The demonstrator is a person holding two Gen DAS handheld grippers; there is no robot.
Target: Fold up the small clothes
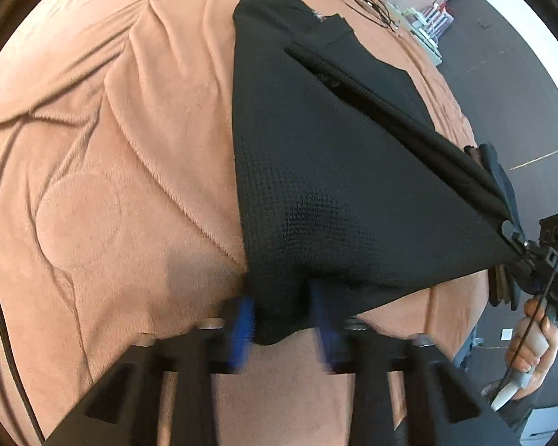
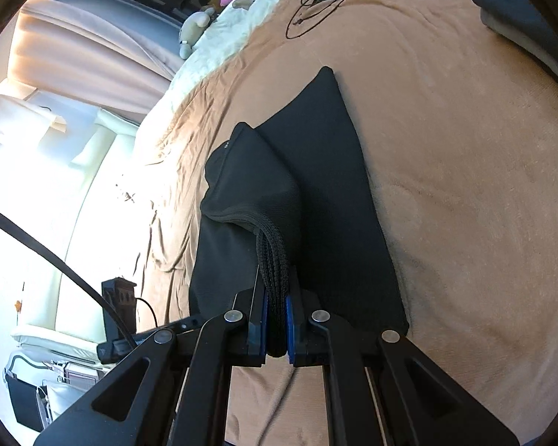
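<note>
Left wrist view: black garment (image 1: 316, 171) hangs between the blue fingers (image 1: 243, 329) of the left gripper (image 1: 282, 330), which look apart and blurred; grip uncertain. Its top edge runs away toward the right gripper (image 1: 517, 245), above a brown blanket (image 1: 111, 186).

Right wrist view: right gripper (image 2: 277, 319) is closed tight on the bunched waistband; cloth stretches ahead of the fingertips.

Writing: none readable.

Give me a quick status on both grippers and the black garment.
Left gripper shut on black garment. Right gripper shut on its thick edge, cloth lifted off the blanket. Loose cable lies farther up the bed, clear of the fold.
</note>
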